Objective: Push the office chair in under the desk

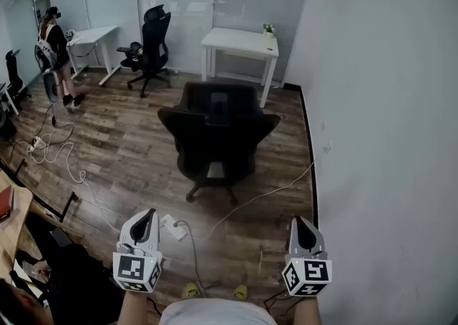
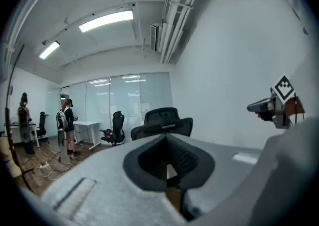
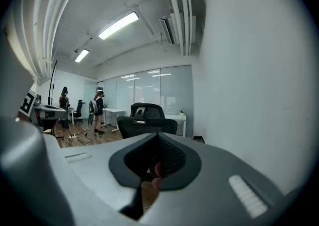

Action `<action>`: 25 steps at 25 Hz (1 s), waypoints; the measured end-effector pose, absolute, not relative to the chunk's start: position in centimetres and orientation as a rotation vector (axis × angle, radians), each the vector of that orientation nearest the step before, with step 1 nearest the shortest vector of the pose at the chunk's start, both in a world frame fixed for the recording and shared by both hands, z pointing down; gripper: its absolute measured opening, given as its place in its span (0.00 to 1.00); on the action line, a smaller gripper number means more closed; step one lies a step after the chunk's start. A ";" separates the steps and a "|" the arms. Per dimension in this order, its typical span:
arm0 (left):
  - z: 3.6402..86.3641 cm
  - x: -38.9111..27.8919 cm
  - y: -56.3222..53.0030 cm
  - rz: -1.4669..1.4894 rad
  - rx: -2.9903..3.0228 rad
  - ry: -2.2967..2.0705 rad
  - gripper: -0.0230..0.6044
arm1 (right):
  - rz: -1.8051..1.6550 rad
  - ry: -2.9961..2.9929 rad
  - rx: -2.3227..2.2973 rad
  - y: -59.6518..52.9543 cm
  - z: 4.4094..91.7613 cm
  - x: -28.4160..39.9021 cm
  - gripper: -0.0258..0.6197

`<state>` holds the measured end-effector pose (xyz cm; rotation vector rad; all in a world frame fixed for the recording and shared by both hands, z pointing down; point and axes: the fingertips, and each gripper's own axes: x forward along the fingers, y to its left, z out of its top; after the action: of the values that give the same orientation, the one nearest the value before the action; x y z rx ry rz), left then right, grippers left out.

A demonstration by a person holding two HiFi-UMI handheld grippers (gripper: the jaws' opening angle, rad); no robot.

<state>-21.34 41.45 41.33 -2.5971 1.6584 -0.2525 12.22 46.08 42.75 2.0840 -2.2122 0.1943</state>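
Observation:
A black office chair (image 1: 218, 137) stands in the middle of the wooden floor with its back toward me, well short of the white desk (image 1: 240, 44) by the far glass wall. The same chair (image 2: 162, 123) rises ahead in the left gripper view, and the chair (image 3: 147, 120) stands in front of the desk (image 3: 177, 118) in the right gripper view. My left gripper (image 1: 147, 217) and right gripper (image 1: 300, 223) hover side by side low in the head view, far from the chair. Both are shut and hold nothing.
A white cable (image 1: 265, 195) and a power strip (image 1: 174, 228) lie on the floor between me and the chair. A second black chair (image 1: 150, 48) and another white desk (image 1: 93, 37) stand at the back left, near a person (image 1: 56, 51). A white wall (image 1: 386, 102) runs along the right.

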 end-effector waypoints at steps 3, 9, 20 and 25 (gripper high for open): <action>41.5 -21.2 41.6 -0.256 -2.600 1.667 0.03 | 0.180 -2.207 2.077 46.2 42.6 12.3 0.04; 40.9 -21.1 41.3 -0.261 -2.591 1.665 0.03 | 0.169 -2.204 2.089 46.3 41.9 13.2 0.04; 40.5 -21.7 41.0 -0.263 -2.578 1.670 0.03 | 0.121 -2.209 2.088 45.7 41.3 12.8 0.04; 40.1 -21.9 41.0 -0.256 -2.569 1.669 0.03 | 0.114 -2.219 2.084 45.9 41.3 12.2 0.04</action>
<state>-21.86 41.03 40.12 -2.5689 1.6689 -0.2564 12.23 45.89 41.25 2.0836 -2.2193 0.1140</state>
